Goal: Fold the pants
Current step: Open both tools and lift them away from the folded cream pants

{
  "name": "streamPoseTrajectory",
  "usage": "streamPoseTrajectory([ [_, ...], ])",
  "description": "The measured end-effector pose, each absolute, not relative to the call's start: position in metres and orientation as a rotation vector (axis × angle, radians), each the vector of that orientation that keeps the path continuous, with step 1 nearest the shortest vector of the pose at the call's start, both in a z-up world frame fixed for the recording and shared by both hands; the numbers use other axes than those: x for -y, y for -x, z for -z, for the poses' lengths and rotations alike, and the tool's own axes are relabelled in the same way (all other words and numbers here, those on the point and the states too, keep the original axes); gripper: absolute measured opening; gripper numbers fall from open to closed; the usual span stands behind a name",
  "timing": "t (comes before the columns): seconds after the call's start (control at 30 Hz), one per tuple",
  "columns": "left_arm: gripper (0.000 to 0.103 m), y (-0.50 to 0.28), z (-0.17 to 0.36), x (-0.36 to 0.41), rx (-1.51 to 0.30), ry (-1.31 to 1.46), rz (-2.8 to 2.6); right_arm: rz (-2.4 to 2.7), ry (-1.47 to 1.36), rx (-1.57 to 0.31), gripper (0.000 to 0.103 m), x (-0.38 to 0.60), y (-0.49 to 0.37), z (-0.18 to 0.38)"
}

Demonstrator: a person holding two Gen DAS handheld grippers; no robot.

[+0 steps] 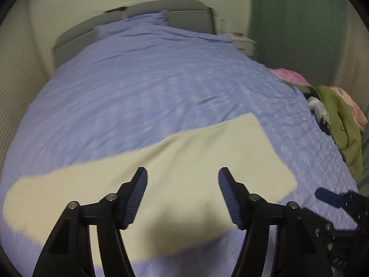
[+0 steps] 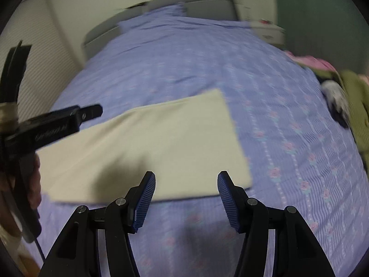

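Pants (image 1: 161, 173): one cream-coloured piece, already laid as a long flat band on the lilac flowered bedspread (image 1: 150, 80), near the foot edge of the bed. Long axis: crosswise to both tools, running from low on our left to higher on our right, with a squared short end at the right (image 2: 230, 138). No creases or waistband detail can be made out through the blur.

Left gripper (image 1: 182, 196): jaws spread wide, nothing between them. It hangs directly above the middle of the band, so cloth lies straight ahead and below; we cannot tell whether the fingertips touch it.

Right gripper (image 2: 185, 198): jaws equally wide, also holding nothing. It sits just short of the band's near long edge, toward the squared right end; that end lies forward and slightly right of its pads (image 2: 224, 196).

Relation that matters: we judge the right tool nearer the squared end, the left nearer the mid-length and the far left end. A further fold along the length would likely carry one short end across to the other, each tool taking its own side.

Also entered: grey headboard (image 1: 184, 11), heap of green and pink clothing (image 1: 334, 120) at the bed's right edge, well apart from the pants.
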State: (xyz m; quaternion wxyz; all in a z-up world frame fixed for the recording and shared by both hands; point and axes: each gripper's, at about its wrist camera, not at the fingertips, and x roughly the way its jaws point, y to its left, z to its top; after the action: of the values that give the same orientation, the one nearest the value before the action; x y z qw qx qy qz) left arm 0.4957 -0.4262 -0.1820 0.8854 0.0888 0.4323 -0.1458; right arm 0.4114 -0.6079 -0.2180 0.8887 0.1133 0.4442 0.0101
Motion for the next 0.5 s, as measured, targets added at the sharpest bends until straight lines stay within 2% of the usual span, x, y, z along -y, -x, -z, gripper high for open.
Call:
streamPoseTrajectory([
  [0.27, 0.064, -0.403, 0.158, 0.286, -0.923, -0.061, 0.029, -0.263, -0.16, -0.958, 0.057, 0.503, -0.386, 0.193],
  [0.5, 0.064, -0.362, 0.161, 0.155, -0.936, -0.022, -0.072, -0.375, -0.142, -0.969, 0.057, 0.378, -0.37, 0.189],
])
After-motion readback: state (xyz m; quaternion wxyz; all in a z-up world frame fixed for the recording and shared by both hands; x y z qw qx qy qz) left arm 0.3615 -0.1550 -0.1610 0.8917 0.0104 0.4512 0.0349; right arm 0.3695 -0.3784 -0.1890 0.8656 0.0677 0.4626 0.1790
